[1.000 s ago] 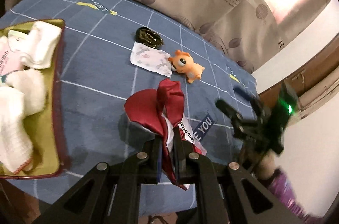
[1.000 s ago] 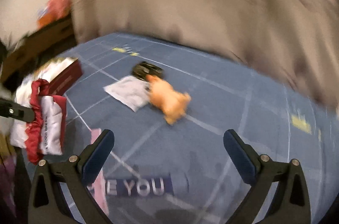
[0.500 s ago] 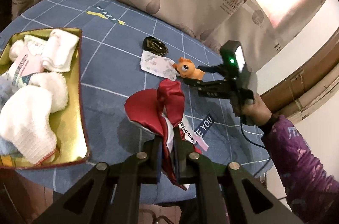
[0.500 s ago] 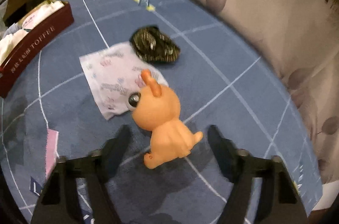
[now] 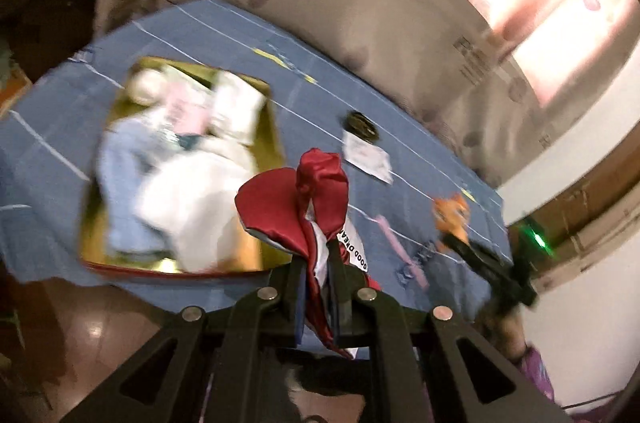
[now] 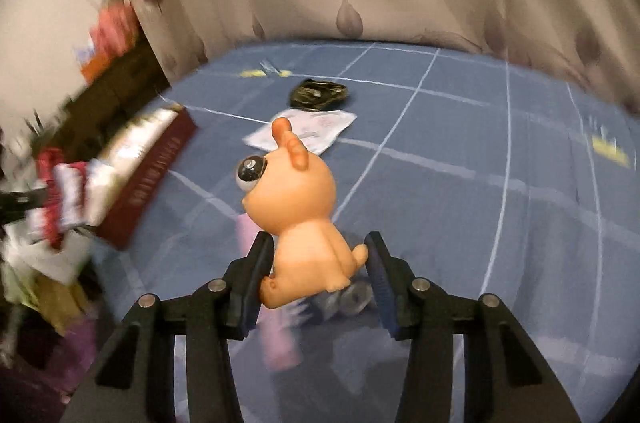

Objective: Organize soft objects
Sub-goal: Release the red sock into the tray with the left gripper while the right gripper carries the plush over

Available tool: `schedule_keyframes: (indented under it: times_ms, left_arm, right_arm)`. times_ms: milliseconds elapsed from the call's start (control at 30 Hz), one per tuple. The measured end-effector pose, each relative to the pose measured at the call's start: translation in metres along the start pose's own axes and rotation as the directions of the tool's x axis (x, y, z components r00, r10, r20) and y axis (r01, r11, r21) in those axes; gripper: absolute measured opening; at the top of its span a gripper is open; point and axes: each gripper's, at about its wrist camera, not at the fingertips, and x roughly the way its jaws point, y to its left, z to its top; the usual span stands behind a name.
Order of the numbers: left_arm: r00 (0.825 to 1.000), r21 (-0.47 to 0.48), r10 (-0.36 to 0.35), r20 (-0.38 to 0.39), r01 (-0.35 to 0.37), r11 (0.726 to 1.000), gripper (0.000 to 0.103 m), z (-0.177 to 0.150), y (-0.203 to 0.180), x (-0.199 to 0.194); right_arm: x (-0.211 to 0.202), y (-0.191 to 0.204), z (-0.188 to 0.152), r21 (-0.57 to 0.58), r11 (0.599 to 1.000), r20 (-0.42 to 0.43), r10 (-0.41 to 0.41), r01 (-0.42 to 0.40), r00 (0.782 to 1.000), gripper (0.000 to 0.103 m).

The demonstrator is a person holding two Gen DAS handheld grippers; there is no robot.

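My left gripper (image 5: 318, 263) is shut on a red and white fabric pouch (image 5: 308, 199) and holds it in the air, near the front right corner of the gold tin (image 5: 272, 127) full of white and pale soft items. My right gripper (image 6: 318, 263) is shut on an orange big-eyed squishy toy (image 6: 300, 219) and holds it above the blue tablecloth (image 6: 460, 183). The toy also shows in the left wrist view (image 5: 452, 213) at the right. The tin shows at the left in the right wrist view (image 6: 156, 179).
A white patterned packet (image 6: 308, 131) and a dark crumpled item (image 6: 318, 93) lie on the cloth beyond the toy. A pink strip (image 5: 394, 243) lies near the front edge. Curtains hang behind the table. The views are blurred by motion.
My right gripper closed on the orange toy and lifted it off the cloth. My left gripper pulled back and up with the pouch, and the tin now shows more fully.
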Motion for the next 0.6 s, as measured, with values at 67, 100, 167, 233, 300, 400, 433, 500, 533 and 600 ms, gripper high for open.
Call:
schedule_keyframes:
  times_ms: [67, 100, 167, 233, 300, 400, 433, 500, 533, 600]
  left_arm:
    - [0.999, 0.004, 0.041, 0.016, -0.041, 0.999, 0.009, 0.005, 0.012, -0.011]
    - [0.998, 0.002, 0.056, 0.023, -0.056, 0.998, 0.009, 0.007, 0.017, -0.015]
    - [0.997, 0.001, 0.068, 0.022, -0.068, 0.998, 0.009, 0.013, 0.027, -0.02]
    - [0.996, 0.015, 0.081, 0.035, -0.081, 0.997, 0.009, 0.019, 0.031, -0.021]
    - [0.993, 0.063, 0.103, 0.049, -0.106, 0.992, 0.009, 0.026, 0.028, -0.016]
    - [0.993, 0.103, 0.111, 0.035, -0.114, 0.988, 0.01, 0.035, 0.028, 0.003]
    - [0.992, 0.112, 0.122, 0.029, -0.124, 0.986, 0.01, 0.037, 0.029, 0.01]
    - [0.991, 0.13, 0.135, 0.006, -0.135, 0.982, 0.01, 0.039, 0.031, 0.027]
    - [0.991, 0.138, 0.135, -0.002, -0.133, 0.981, 0.01, 0.039, 0.032, 0.035]
    - [0.986, 0.16, 0.165, -0.008, -0.161, 0.974, 0.012, 0.038, 0.033, 0.049]
  right_arm:
    - [-0.013, 0.008, -0.011, 0.05, 0.998, 0.023, 0.034, -0.035, 0.999, 0.044]
    - [-0.016, 0.012, -0.014, 0.062, 0.997, 0.027, 0.049, -0.05, 0.998, 0.044]
    - [-0.024, 0.022, -0.018, 0.069, 0.995, 0.036, 0.063, -0.065, 0.997, 0.044]
    - [-0.03, 0.033, -0.02, 0.063, 0.995, 0.042, 0.078, -0.08, 0.996, 0.044]
    - [-0.035, 0.043, -0.02, 0.054, 0.995, 0.051, 0.085, -0.088, 0.995, 0.044]
    - [-0.04, 0.054, -0.016, 0.04, 0.995, 0.056, 0.091, -0.093, 0.994, 0.044]
    - [-0.04, 0.056, -0.015, 0.037, 0.995, 0.056, 0.092, -0.094, 0.994, 0.044]
    - [-0.042, 0.06, -0.014, 0.037, 0.994, 0.056, 0.096, -0.099, 0.994, 0.044]
    - [-0.043, 0.061, -0.013, 0.039, 0.994, 0.059, 0.099, -0.101, 0.993, 0.044]
    - [-0.045, 0.063, -0.012, 0.041, 0.994, 0.061, 0.101, -0.103, 0.993, 0.044]
